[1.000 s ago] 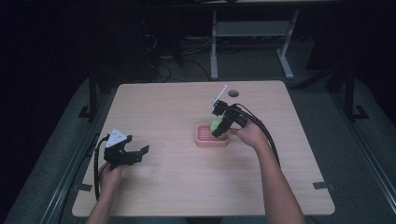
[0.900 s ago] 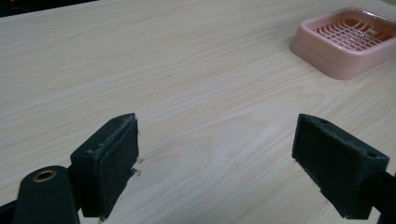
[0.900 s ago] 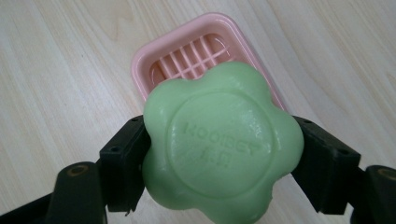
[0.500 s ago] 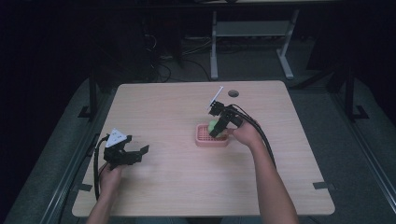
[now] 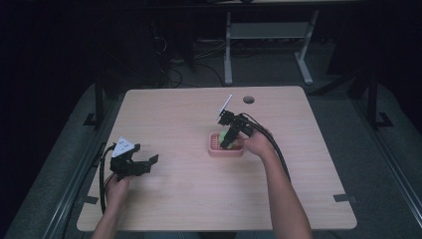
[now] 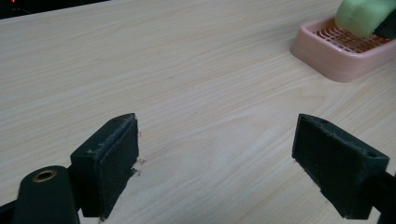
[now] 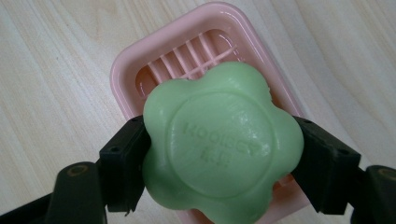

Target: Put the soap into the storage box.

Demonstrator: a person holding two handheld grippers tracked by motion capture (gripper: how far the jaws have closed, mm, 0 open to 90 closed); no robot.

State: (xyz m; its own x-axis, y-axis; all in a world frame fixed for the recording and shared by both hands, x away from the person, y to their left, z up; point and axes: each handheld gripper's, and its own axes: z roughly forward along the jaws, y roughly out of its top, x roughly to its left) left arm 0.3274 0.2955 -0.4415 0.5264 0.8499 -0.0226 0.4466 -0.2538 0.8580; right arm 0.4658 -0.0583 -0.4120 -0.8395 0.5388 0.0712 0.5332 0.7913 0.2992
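A pale green flower-shaped soap (image 7: 219, 144) is clamped between the jaws of my right gripper (image 7: 219, 163), held just over a pink slatted soap dish (image 7: 159, 70). In the high view the right gripper (image 5: 228, 135) hangs over the pink dish (image 5: 215, 151) at the table's middle, with the green soap (image 5: 224, 135) showing at its tip. My left gripper (image 5: 142, 166) rests near the table's left front, open with nothing between its fingers (image 6: 109, 158). From the left gripper view the dish (image 6: 327, 49) and the soap (image 6: 357, 16) sit far off at the upper right.
The wooden table (image 5: 189, 199) has a round cable hole (image 5: 249, 99) near its far edge. A white table frame (image 5: 268, 35) and cables stand on the dark floor behind. Black cables trail from both grippers.
The right gripper with the soap has shifted slightly toward the left over the dish. The left gripper has stayed where it was.
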